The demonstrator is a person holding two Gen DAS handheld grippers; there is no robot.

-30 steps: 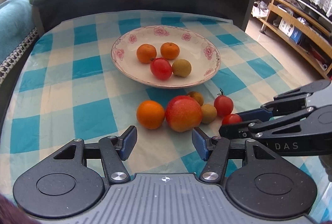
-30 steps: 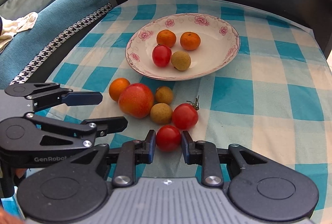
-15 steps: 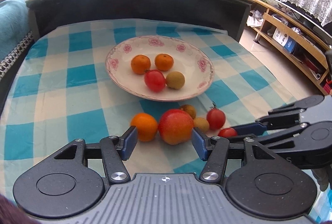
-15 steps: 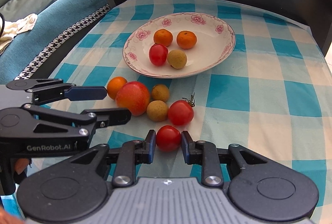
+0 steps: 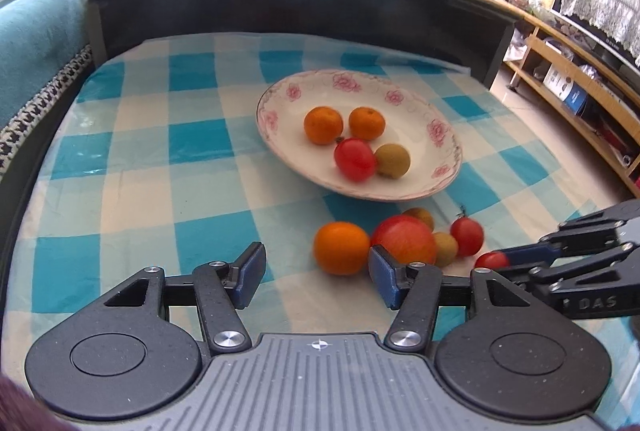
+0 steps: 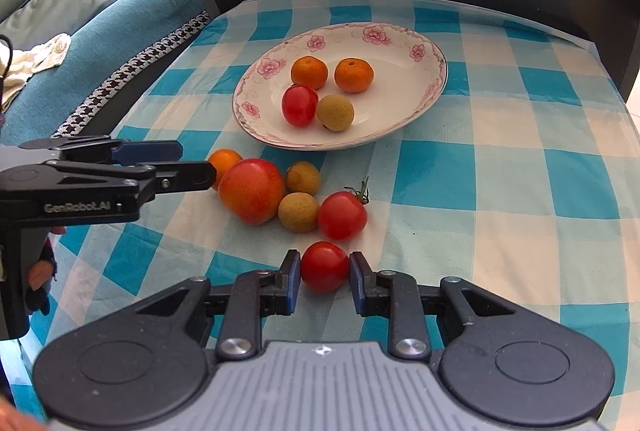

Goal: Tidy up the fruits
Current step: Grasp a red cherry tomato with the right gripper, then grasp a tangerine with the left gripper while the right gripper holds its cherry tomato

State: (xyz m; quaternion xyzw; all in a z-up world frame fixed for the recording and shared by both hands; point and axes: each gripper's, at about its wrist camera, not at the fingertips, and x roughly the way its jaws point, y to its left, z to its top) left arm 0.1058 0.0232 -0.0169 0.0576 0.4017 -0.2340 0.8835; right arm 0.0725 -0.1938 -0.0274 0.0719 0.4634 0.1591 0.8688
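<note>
The right gripper [image 6: 325, 278] has its blue-padded jaws closed on a small, glossy red cherry tomato [image 6: 324, 266], low over the blue-and-white checked cloth [image 6: 500, 191] on the tabletop. The left gripper [image 5: 316, 277] holds its jaws about half open with nothing between them; a round orange mandarin [image 5: 341, 248] lies just beyond their tips, nearer the right one.

"GenRobot.AI" is printed in grey on the left gripper's side; "DAS" can be read on the right one's.

Besides the gripped tomato, five fruits cluster on the cloth: the mandarin, one large red-orange apple [image 6: 251, 196], two small tan-brown round fruits [image 6: 298, 212] and one stemmed red tomato [image 6: 342, 215]. Behind them a white oval plate with pink flowers on its rim [image 6: 376, 33] carries four more: two mandarins, one red tomato and one tan-brown fruit.
</note>
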